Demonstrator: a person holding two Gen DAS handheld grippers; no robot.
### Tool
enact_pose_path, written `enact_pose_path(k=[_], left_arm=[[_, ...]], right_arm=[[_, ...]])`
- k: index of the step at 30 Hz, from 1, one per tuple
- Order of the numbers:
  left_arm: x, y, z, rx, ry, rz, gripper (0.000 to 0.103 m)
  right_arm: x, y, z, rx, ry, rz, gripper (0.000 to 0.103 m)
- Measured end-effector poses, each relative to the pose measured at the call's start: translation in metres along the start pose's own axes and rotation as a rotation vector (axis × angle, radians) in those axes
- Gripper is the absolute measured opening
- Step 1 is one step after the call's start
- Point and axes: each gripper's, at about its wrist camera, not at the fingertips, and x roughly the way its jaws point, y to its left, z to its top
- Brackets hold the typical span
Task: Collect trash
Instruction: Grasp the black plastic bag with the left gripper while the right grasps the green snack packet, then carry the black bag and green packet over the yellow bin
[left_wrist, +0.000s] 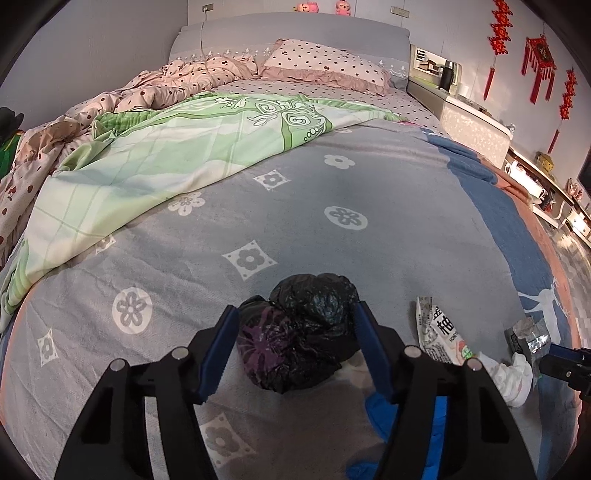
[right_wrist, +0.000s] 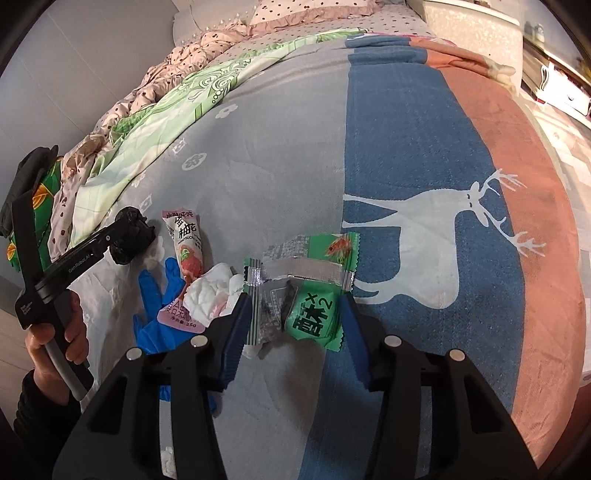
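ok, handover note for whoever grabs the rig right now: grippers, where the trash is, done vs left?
Left gripper: jaws around the crumpled black bag on the grey blanket; a firm grip can't be confirmed.
Right gripper: jaws either side of the green snack wrapper, at its edges; grip unconfirmed.
Still loose on the bed: pink-and-white wrapper, white tissue, blue glove, all lying between the two grippers.
Done: nothing visibly collected; no bin in view.
Left: close on bag and green wrapper, then gather the other three pieces.
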Motion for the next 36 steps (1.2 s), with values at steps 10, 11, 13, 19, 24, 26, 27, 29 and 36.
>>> enact_pose_path(k=[10,11,13,19,24,26,27,29,36], left_arm=[[0.006,-0.002,0.0,0.013,-0.016,0.008,0.031],[0.005,-0.002,0.001,0.011,-0.02,0.008,0.027],[0.002,0.0,0.003,0.006,-0.026,0.008,0.023],[-0.004,0.0,0.004,0.003,-0.03,0.007,0.012],[-0.016,0.0,0.005,-0.004,-0.046,-0.002,0.003],[-0.023,-0.001,0.006,-0.002,-0.054,-0.007,0.003],[-0.026,-0.001,0.006,-0.002,-0.058,-0.01,0.003],[-0.034,-0.002,0.006,0.001,-0.066,-0.014,0.002],[-0.062,-0.007,0.001,0.002,-0.087,-0.035,0.002]], right_arm=[[0.005,0.002,-0.002,-0.012,0.002,-0.012,0.035],[0.005,0.003,-0.002,-0.014,-0.001,-0.014,0.033],[0.003,0.003,-0.003,-0.014,-0.009,-0.018,0.031],[-0.006,0.007,-0.005,-0.026,-0.029,-0.026,0.025],[-0.021,0.008,-0.005,-0.03,-0.054,-0.023,0.024],[-0.029,0.008,-0.006,-0.029,-0.066,-0.02,0.024],[-0.032,0.007,-0.007,-0.025,-0.069,-0.013,0.024],[-0.039,0.007,-0.009,-0.021,-0.076,-0.004,0.024],[-0.068,0.008,-0.022,-0.012,-0.1,0.02,0.024]])
